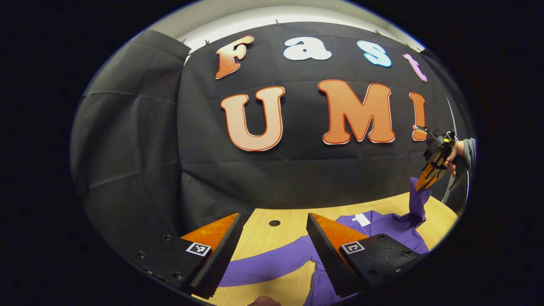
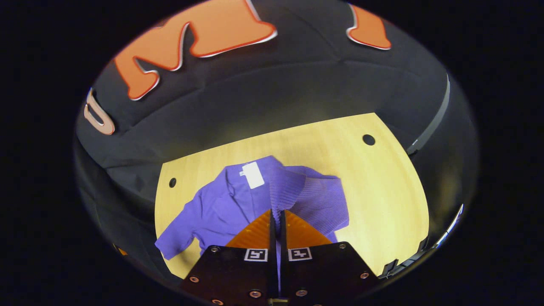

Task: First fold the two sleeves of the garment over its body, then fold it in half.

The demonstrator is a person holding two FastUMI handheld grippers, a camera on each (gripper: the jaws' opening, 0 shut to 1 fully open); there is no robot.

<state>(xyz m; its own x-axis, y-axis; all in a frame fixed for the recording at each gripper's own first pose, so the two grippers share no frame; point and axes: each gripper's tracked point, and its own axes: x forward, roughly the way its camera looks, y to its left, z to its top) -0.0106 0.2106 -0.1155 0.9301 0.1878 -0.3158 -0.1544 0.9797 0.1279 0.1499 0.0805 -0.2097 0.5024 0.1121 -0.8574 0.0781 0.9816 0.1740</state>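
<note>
OK, right gripper (image 2: 276, 221) jaws pinching the sleeve (image 2: 278, 193), left gripper (image 1: 272, 250) jaws spread; we carry it flat across the garment (image 2: 221, 208) body

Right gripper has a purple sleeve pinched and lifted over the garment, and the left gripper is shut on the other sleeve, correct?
Not quite. The left gripper has its jaws open above the other sleeve, holding nothing, as the left gripper view shows. The right gripper does have its sleeve pinched.
</note>
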